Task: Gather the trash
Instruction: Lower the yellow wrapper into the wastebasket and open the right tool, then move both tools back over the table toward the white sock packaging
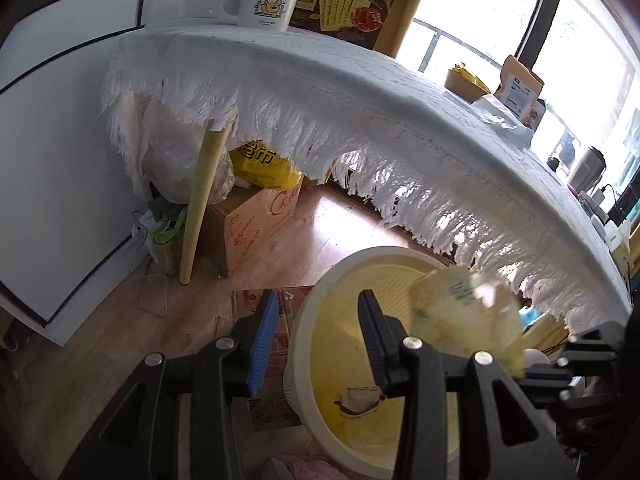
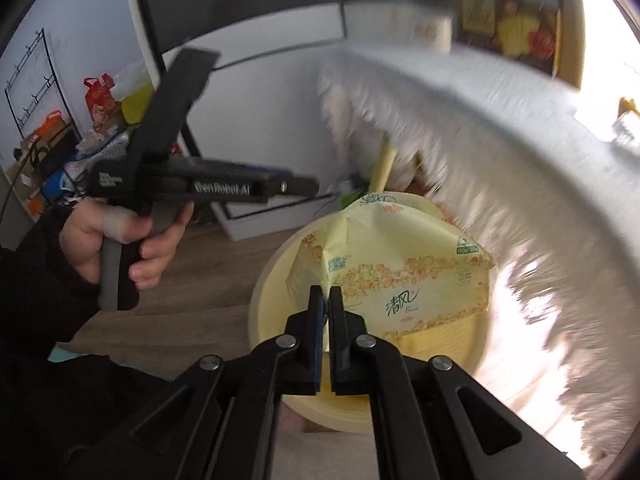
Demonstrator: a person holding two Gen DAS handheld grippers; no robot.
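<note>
Tissue pack (image 2: 390, 276), yellow, pinched by its near edge in the pressed-together jaws of the right gripper (image 2: 326, 300), hanging just ahead over the bin (image 2: 272, 280) for dropping; left gripper (image 1: 316, 312) spread, empty.

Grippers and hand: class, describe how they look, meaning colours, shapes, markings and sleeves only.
Both the left gripper and the right gripper are black angular frames with silver round bolts and blue ribbed pads inside the fingers. The left one carries white "GenRobot.AI" lettering and a grey trigger. The left hand shows a black sleeve and a pale finger cover.
</note>
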